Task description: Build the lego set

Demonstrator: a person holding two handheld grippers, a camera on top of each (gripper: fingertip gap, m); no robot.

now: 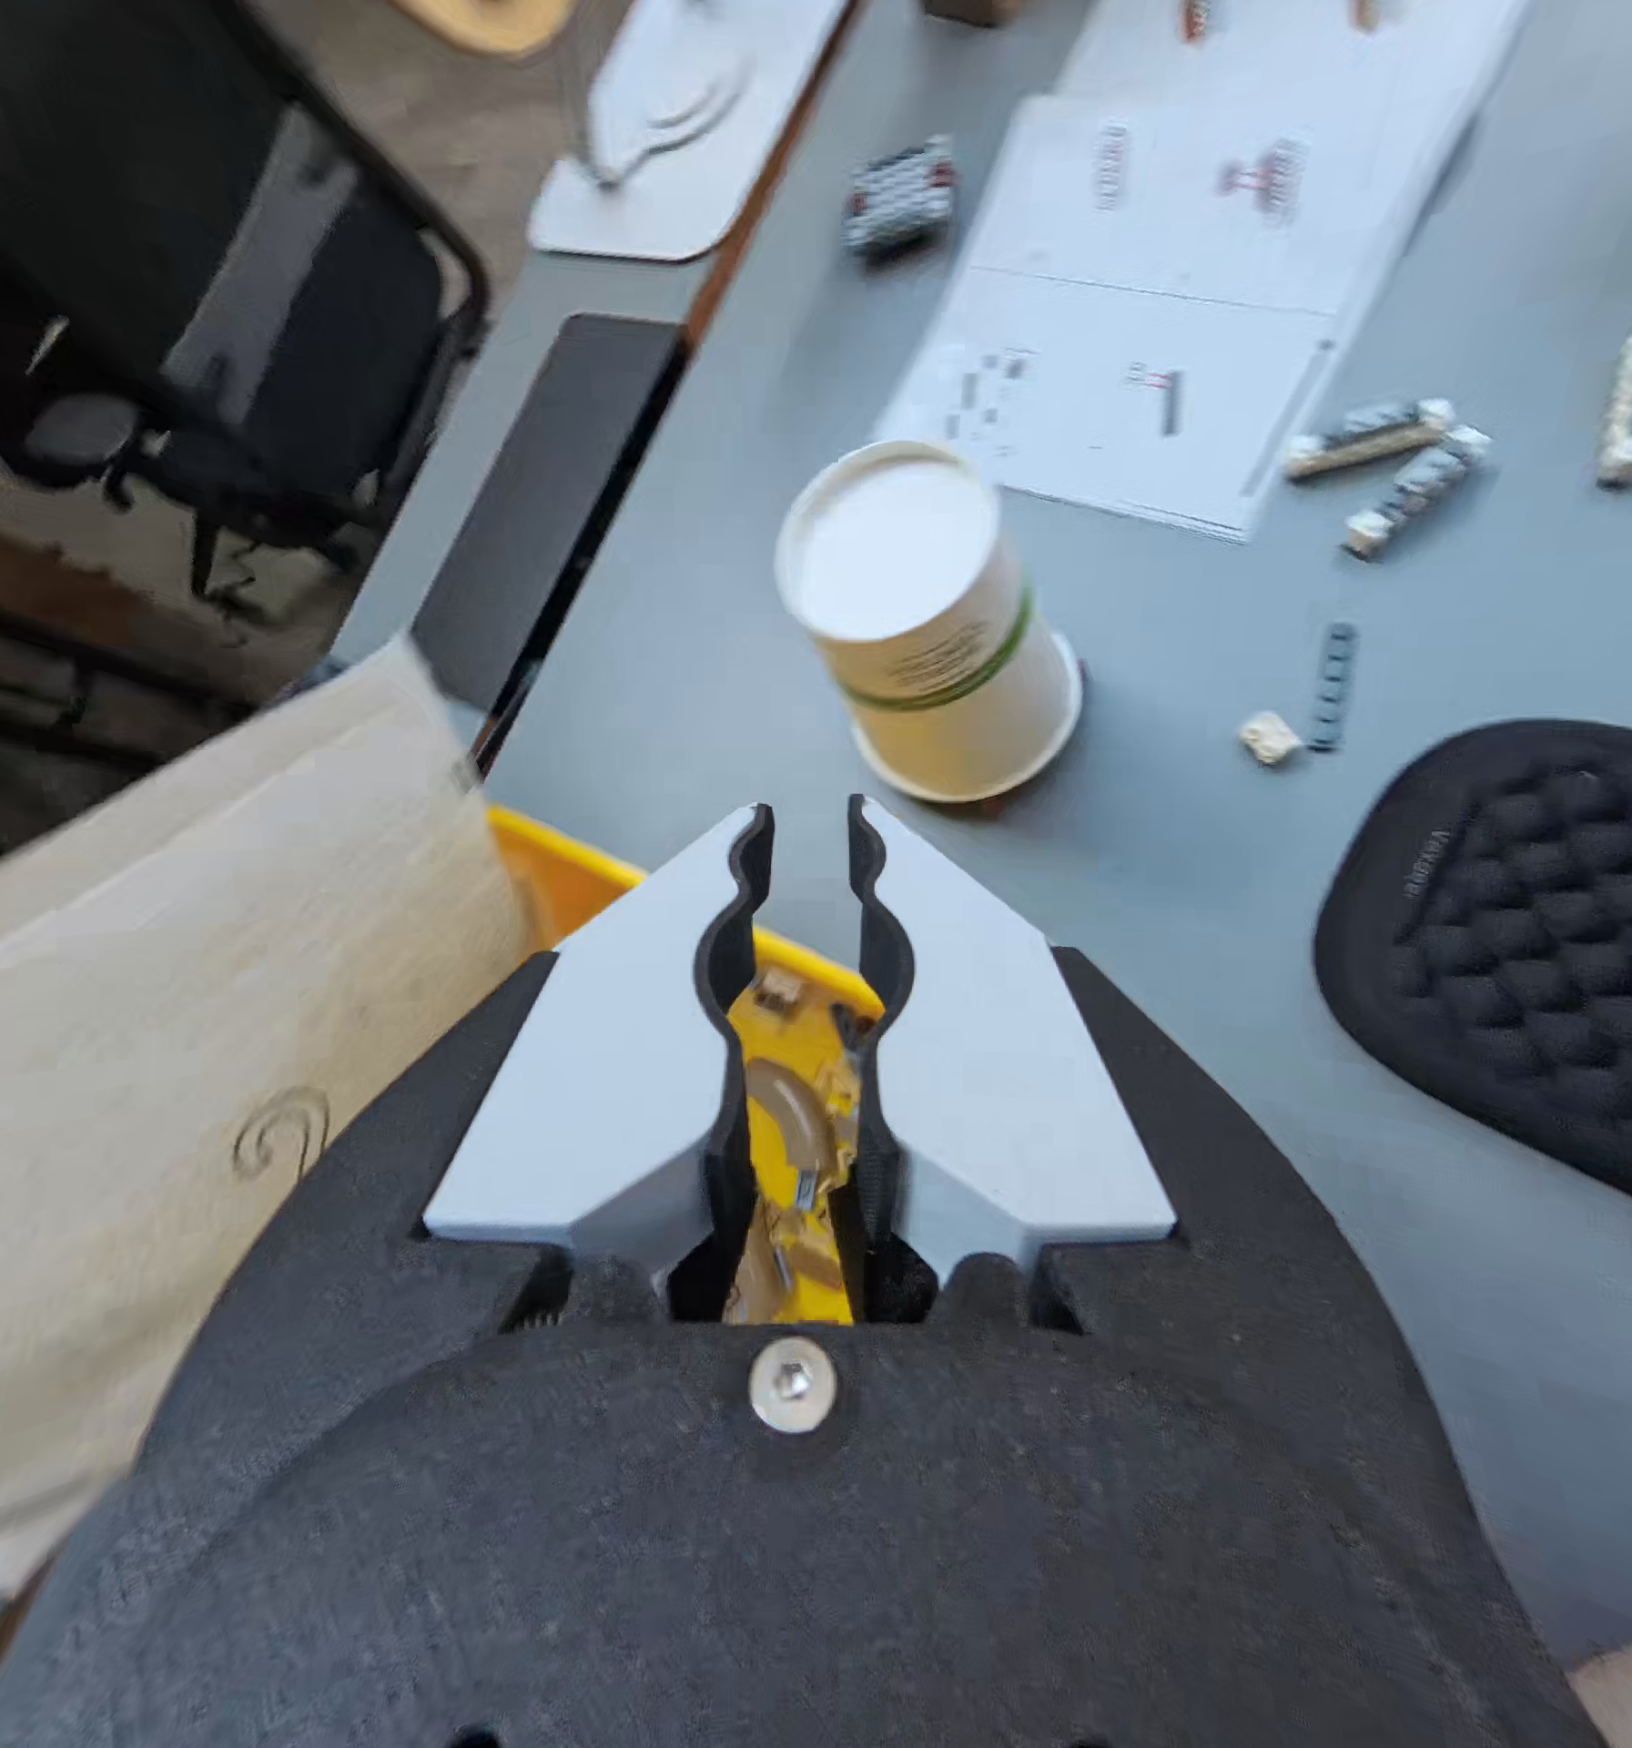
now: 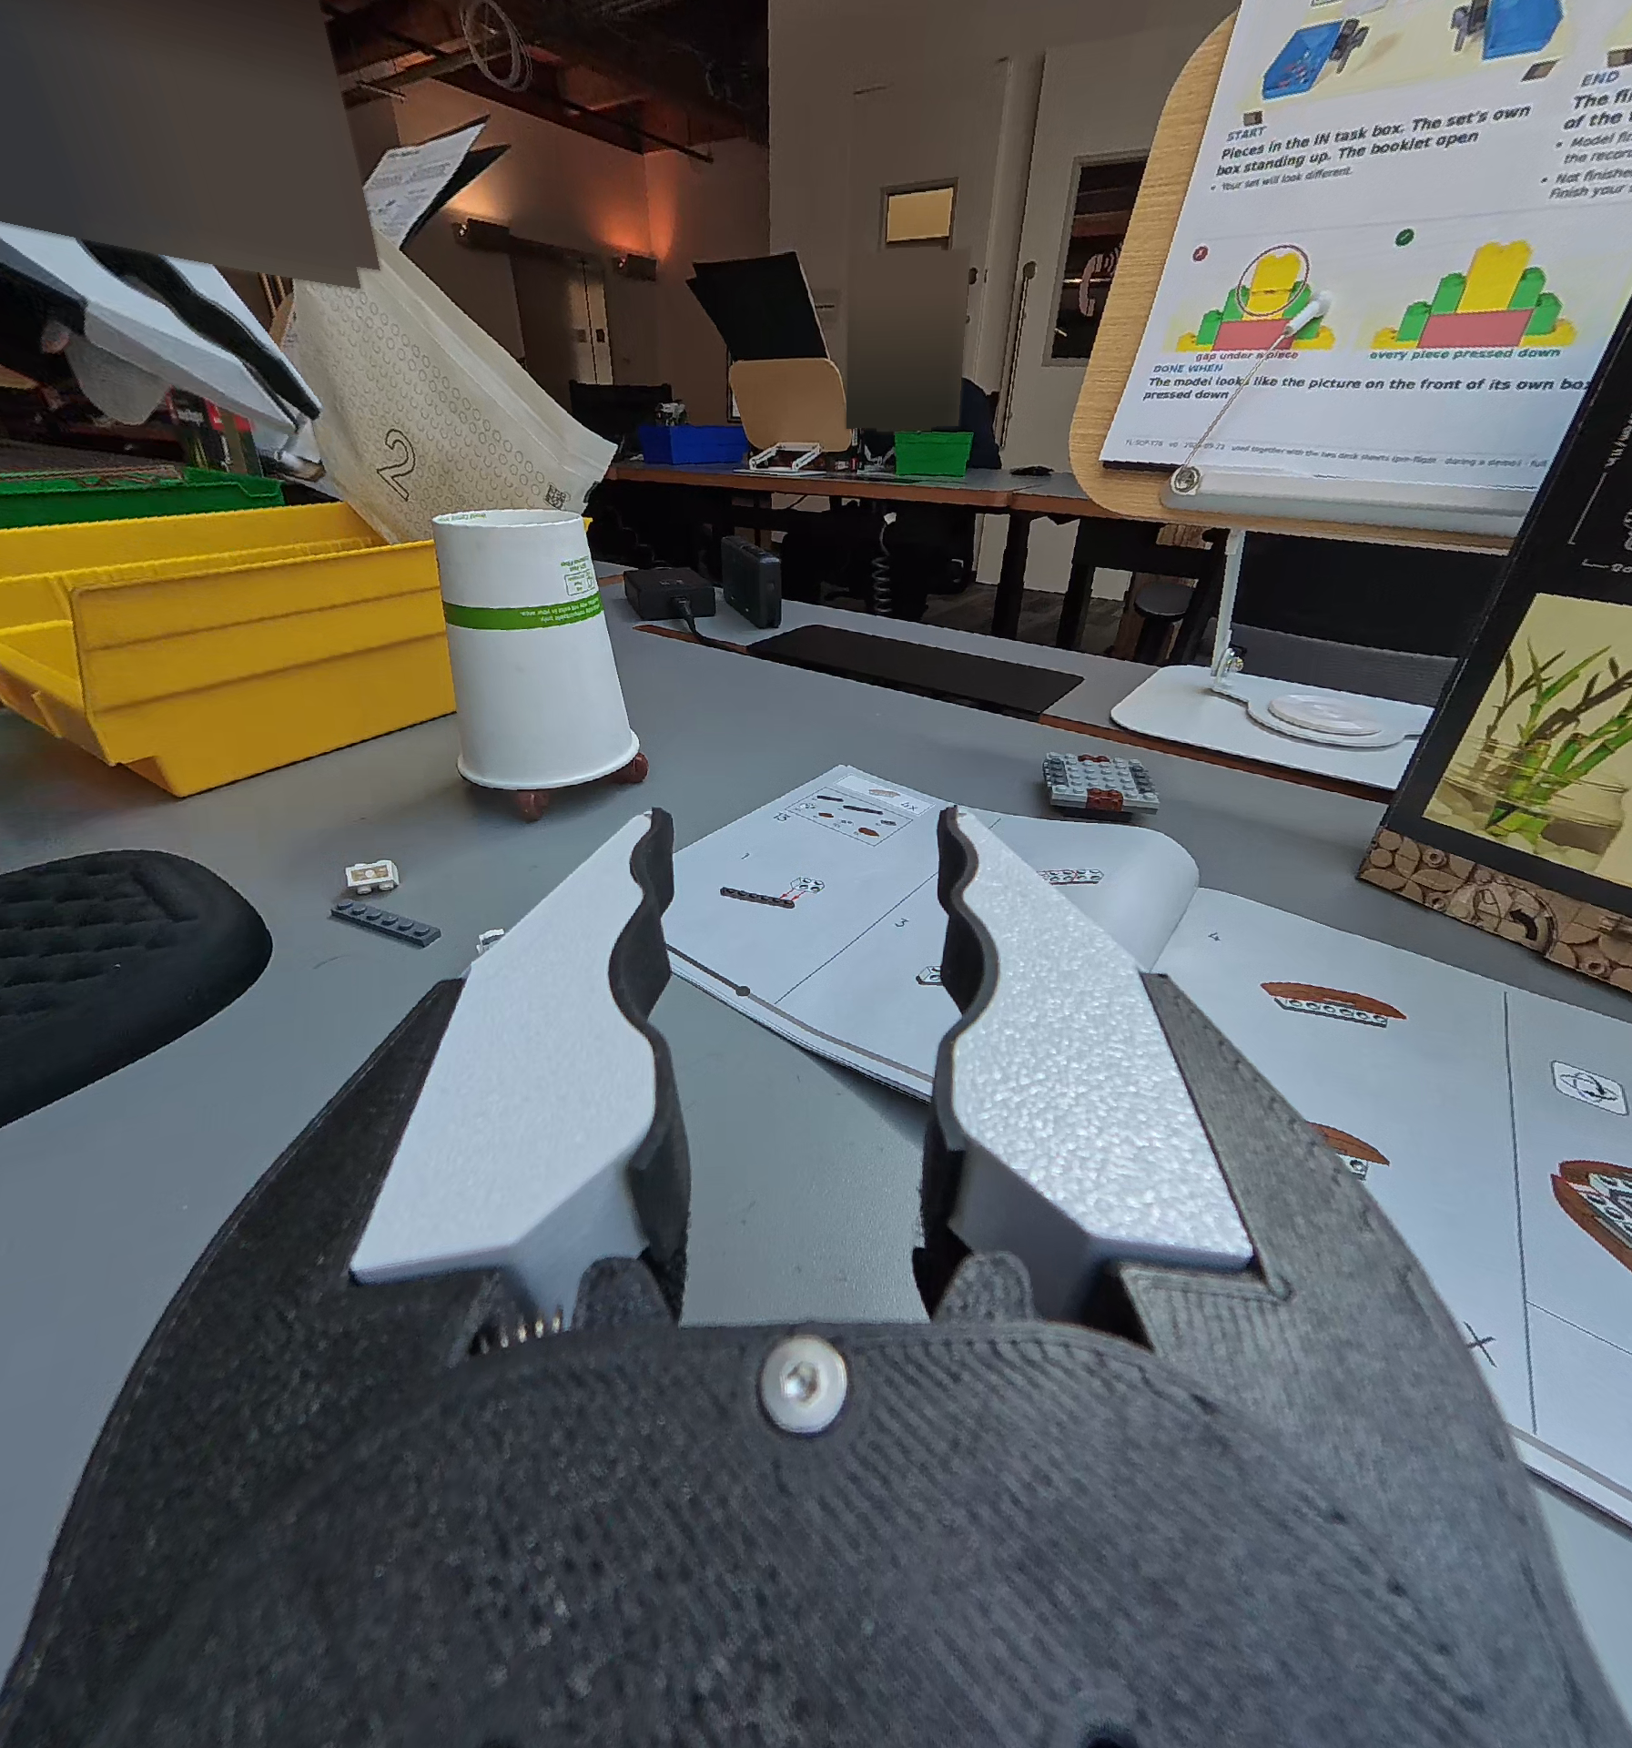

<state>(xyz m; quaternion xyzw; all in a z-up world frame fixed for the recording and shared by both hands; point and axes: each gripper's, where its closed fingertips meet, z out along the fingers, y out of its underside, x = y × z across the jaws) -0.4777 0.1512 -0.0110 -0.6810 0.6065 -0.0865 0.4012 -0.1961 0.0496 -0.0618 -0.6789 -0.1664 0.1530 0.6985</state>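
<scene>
Left claw (image 1: 810,821) hangs over the yellow bin (image 1: 594,875), jaws a narrow gap apart w/ nothing between them; thru the gap you see loose tan & yellow bits in the bin. A cream paper bag (image 1: 207,946) stands at the bin's left side. Right claw (image 2: 804,832) sits low over the grey table (image 2: 131,1230), jaws wide apart, empty, pointing at the open instruction booklet (image 2: 840,927).

Lego stuff is spread on the table: a dark grey strip (image 2: 386,922) & small white piece (image 2: 370,875) lie just beside each other, btw the black padded rest (image 2: 65,955) and the booklet. A small grey plate assembly w/ brown bits (image 2: 1097,785) sits past the booklet's far edge. Left view also shows 3 part-built grey/white strips (image 1: 1389,454) near the booklet's edge.

An upside-down white paper cup w/ green band (image 2: 537,653) stands btw bin and booklet, brown round pieces (image 2: 530,804) poking out under its rim. The set's box (image 2: 1568,738) stands upright at right, a sheet on a stand (image 2: 1360,284) behind it
</scene>
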